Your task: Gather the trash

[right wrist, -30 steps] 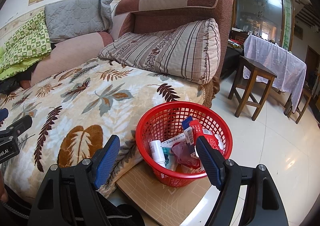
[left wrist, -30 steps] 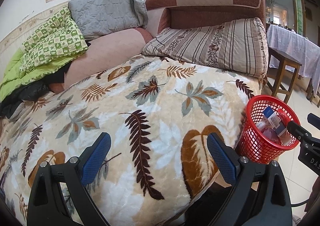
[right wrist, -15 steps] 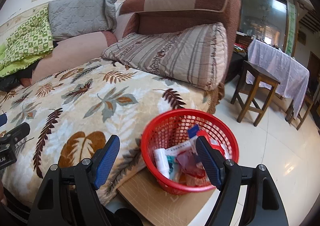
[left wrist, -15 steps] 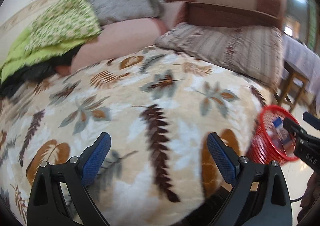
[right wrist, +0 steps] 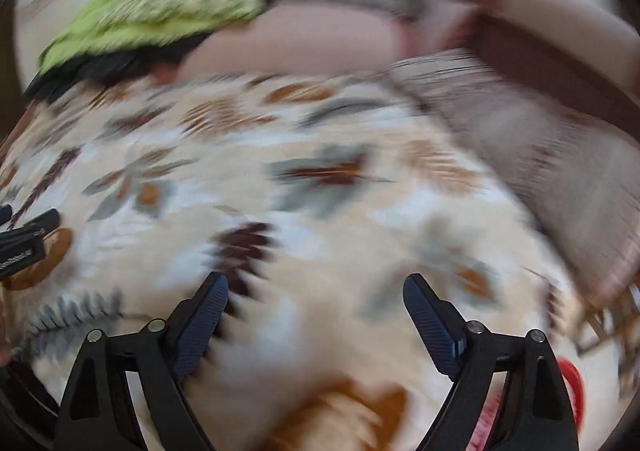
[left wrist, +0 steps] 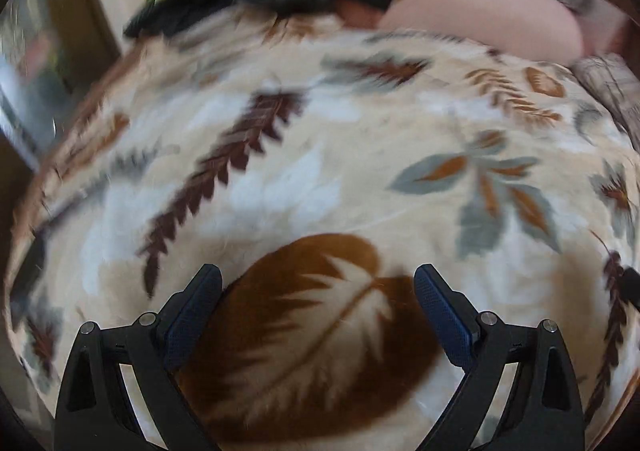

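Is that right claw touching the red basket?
Apart. In the right wrist view the right claw hangs open over the leaf-print blanket, while the red basket shows only as a blurred sliver beyond its right finger.

My left black two-finger gripper with blue ribbed pads (left wrist: 318,289) has its jaws spread wide with nothing between them, and part of it also shows at the left edge of the right wrist view. My right black two-finger gripper with blue ribbed pads (right wrist: 316,297) is spread just as wide, also holding nothing.
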